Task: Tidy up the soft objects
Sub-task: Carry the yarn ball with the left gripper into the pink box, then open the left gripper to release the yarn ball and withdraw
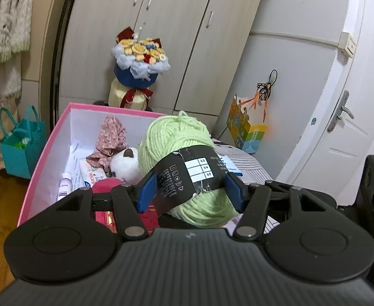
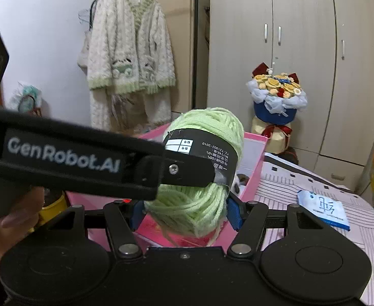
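A light green yarn ball point(image 1: 179, 137) with a black paper label is held over the pink box point(image 1: 46, 150). My left gripper point(image 1: 190, 191) is shut on the yarn ball across its label. In the right wrist view the yarn ball point(image 2: 210, 125) sits between my right gripper point(image 2: 184, 213) fingers, which press its lower end; the left gripper's arm crosses in front. Inside the box lie a pink floral cloth point(image 1: 110, 140), a white plush toy point(image 1: 125, 164) and a red soft item point(image 1: 105, 186).
A small bottle point(image 1: 64, 186) and a wipes pack point(image 1: 92, 176) lie in the box. A blue tissue pack point(image 2: 323, 210) lies on the striped surface at right. A flower bouquet point(image 1: 141, 58) stands behind the box before a wardrobe. A teal bag point(image 1: 21, 142) stands at left.
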Demonstrator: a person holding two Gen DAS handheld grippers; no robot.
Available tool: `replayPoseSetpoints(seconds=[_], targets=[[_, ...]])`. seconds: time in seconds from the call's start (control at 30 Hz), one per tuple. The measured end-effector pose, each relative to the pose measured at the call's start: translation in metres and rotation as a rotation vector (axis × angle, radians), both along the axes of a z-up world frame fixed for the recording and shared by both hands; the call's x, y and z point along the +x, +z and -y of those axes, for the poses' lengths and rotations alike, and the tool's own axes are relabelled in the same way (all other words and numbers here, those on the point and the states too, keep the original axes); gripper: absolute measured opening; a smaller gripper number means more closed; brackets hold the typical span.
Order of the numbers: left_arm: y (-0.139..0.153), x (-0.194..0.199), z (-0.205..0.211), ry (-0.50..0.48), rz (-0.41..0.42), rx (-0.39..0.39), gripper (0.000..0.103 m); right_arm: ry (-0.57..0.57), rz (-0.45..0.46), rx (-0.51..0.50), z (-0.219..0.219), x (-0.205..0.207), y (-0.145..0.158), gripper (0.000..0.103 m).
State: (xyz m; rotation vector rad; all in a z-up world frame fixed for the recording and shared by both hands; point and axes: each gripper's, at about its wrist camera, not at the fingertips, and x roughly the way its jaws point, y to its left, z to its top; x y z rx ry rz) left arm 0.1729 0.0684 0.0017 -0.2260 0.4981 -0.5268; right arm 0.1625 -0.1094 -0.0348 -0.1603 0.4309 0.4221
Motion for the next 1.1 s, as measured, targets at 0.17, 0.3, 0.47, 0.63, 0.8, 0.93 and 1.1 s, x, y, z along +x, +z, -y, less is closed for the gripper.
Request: replayPoseSetpoints(seconds=[0.17, 0.3, 0.47, 0.63, 0.8, 0.93, 1.1], targets=[[-0.01, 0.022, 0.0, 0.009, -0.058, -0.013, 0.063, -0.028, -0.023, -0.048, -0.006, 0.014, -0.004, 0.074], [-0.021, 0.021, -0.003, 0.044, -0.095, 0.006, 0.065, -0.024, 0.025, -0.066, -0.001, 0.002, -0.004, 0.084], [-0.017, 0.003, -0.012, 0.069, -0.089, -0.013, 0.066, 0.044, 0.058, 0.018, 0.021, -0.025, 0.006, 0.085], [0.001, -0.021, -0.021, 0.114, -0.05, 0.015, 0.068, 0.062, 0.059, 0.071, 0.048, -0.045, 0.015, 0.086], [0.015, -0.046, -0.015, 0.1, -0.018, 0.042, 0.068, 0.037, 0.028, 0.079, 0.08, -0.056, 0.015, 0.086], [0.021, -0.064, 0.002, 0.045, 0.011, 0.062, 0.068, 0.011, 0.011, 0.078, 0.106, -0.065, 0.013, 0.086], [0.024, -0.075, 0.034, -0.035, 0.034, 0.085, 0.068, -0.003, -0.008, 0.063, 0.132, -0.072, 0.011, 0.087]])
